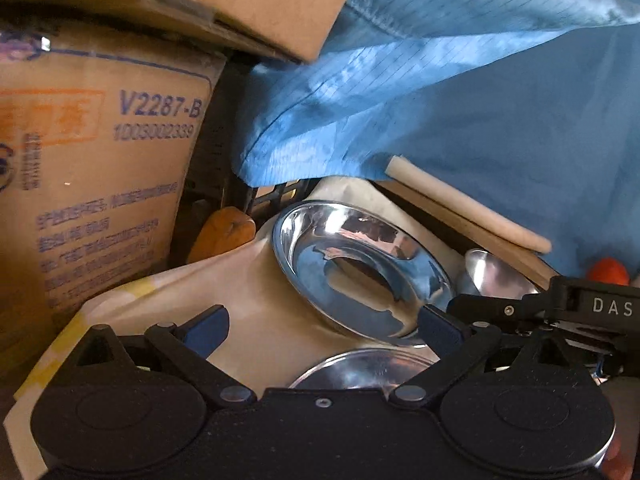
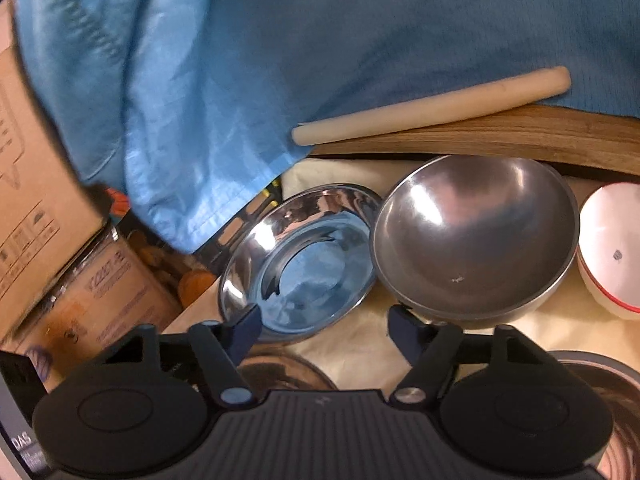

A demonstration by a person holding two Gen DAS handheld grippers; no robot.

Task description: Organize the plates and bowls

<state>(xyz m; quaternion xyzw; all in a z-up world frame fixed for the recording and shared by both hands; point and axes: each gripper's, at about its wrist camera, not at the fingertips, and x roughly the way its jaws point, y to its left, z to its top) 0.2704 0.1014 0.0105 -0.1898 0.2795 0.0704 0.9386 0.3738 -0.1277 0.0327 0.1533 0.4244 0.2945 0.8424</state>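
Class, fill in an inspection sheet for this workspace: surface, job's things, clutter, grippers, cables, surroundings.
Surface: cream cloth covers it.
Job's things: shiny steel plate beside a matte steel bowl; white bowl at right; more steel dishes near the cameras.
Clutter: pale rod on a wooden board.
Grippers: left gripper open, empty; right gripper open, empty.
Cables: nothing seen.
Surroundings: cardboard boxes, blue fabric hanging over.

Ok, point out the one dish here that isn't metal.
The white bowl with the red rim, at the far right beside the dull steel bowl. The shiny steel plate and the others are all metal.
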